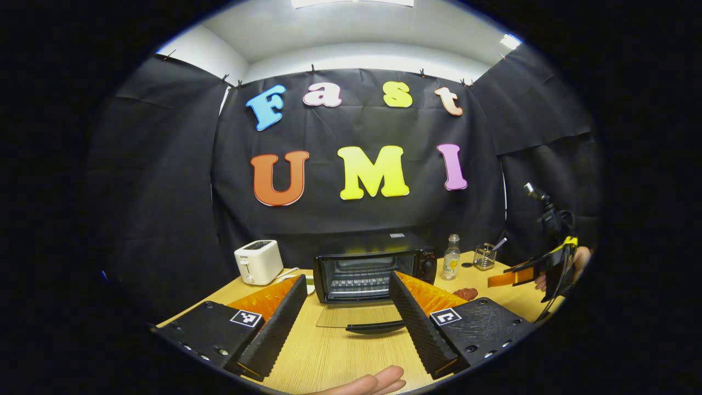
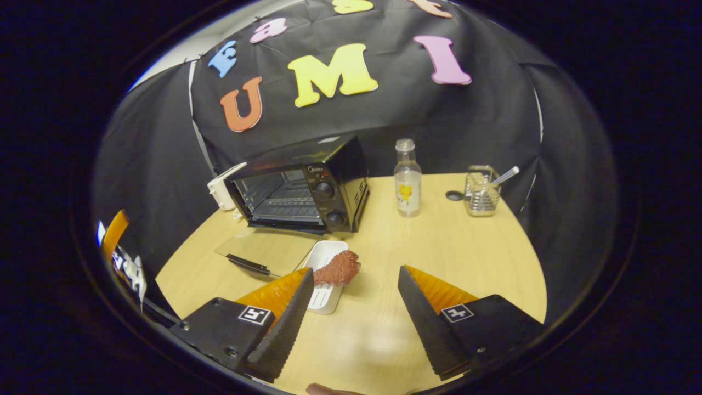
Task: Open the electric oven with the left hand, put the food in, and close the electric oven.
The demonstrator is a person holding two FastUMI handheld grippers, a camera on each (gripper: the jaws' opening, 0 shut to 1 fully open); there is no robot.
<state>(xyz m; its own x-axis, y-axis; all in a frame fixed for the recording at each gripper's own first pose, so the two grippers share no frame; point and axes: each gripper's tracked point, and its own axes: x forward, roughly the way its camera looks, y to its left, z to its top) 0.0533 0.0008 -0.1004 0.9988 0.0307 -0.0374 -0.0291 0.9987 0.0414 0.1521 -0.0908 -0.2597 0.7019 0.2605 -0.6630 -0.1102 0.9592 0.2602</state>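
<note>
L tongs (image 1: 347,300) spread wide, oven (image 1: 374,266) door (image 1: 356,316) down flat, toaster (image 1: 258,261) left of it

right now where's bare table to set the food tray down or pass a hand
Bare tabletop lies between the bottle and the open right claw, also right of the tray holding the food. It is crowded in front of the oven: its lowered glass door lies flat beside the tray.

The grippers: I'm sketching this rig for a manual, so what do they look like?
Each gripper, left gripper and right gripper, has two black wedge-shaped fingers with ribbed inner faces, orange translucent backing and a small square black-and-white marker on each black base block.
</note>
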